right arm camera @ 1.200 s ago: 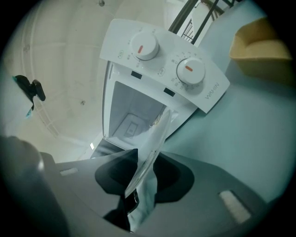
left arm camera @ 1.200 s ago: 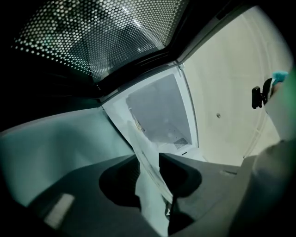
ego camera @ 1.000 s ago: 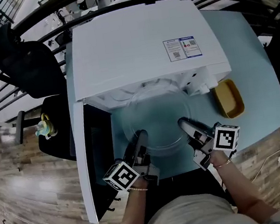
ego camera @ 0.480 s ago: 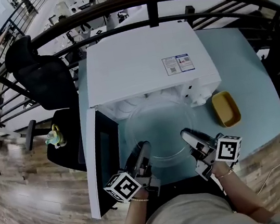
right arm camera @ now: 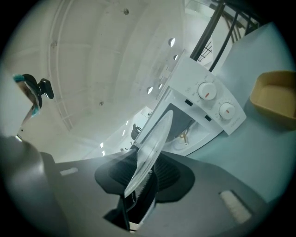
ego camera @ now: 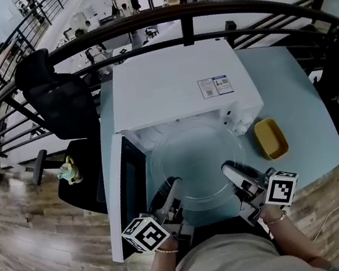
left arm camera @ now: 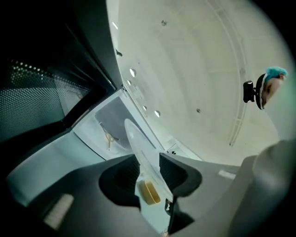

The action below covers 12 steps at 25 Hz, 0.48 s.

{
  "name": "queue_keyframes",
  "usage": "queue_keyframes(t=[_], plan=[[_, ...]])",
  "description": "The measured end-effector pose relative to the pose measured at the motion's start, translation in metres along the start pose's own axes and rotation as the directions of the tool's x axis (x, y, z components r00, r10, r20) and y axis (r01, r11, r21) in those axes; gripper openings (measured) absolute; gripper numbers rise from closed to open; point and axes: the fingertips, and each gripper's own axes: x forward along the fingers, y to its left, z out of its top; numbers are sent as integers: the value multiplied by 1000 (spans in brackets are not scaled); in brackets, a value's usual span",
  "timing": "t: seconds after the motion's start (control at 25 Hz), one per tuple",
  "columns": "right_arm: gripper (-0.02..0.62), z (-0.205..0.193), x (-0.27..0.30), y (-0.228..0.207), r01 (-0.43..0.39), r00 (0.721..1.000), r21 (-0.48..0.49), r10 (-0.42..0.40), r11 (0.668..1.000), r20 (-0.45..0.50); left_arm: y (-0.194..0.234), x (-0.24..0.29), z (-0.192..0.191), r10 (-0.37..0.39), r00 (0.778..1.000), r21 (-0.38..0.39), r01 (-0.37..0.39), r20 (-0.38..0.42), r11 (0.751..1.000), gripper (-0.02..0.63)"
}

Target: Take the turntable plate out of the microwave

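The clear glass turntable plate (ego camera: 194, 159) hangs level in front of the open white microwave (ego camera: 178, 89), out over the pale blue table (ego camera: 290, 90). My left gripper (ego camera: 173, 191) is shut on the plate's near-left rim, and the right gripper (ego camera: 232, 174) is shut on its near-right rim. In the left gripper view the plate (left arm camera: 138, 146) stands edge-on between the dark jaws of the left gripper (left arm camera: 149, 170). The right gripper view shows the plate (right arm camera: 155, 139) clamped the same way in the right gripper (right arm camera: 142, 172). The empty cavity with its roller ring (right arm camera: 185, 137) lies behind.
The microwave door (ego camera: 122, 193) hangs open to the left of the plate. A yellow dish (ego camera: 271, 138) sits on the table right of the microwave, by the control knobs (right arm camera: 208, 91). A black railing (ego camera: 185, 11) and an office chair (ego camera: 54, 92) stand behind the table.
Both grippers have drawn the plate further out of the cavity toward me, so it now hangs mostly outside the microwave. The head view has shifted back.
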Motion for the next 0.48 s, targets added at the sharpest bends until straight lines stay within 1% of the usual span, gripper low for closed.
queue_keyframes(t=[0.24, 0.48], plan=[[143, 7, -5, 22, -23, 1000, -46, 24, 999, 15, -19, -7, 11, -47, 999, 30, 47, 23, 998, 135], [143, 24, 3, 39, -53, 997, -93, 57, 994, 43, -32, -3, 33, -94, 994, 64, 90, 55, 994, 135]])
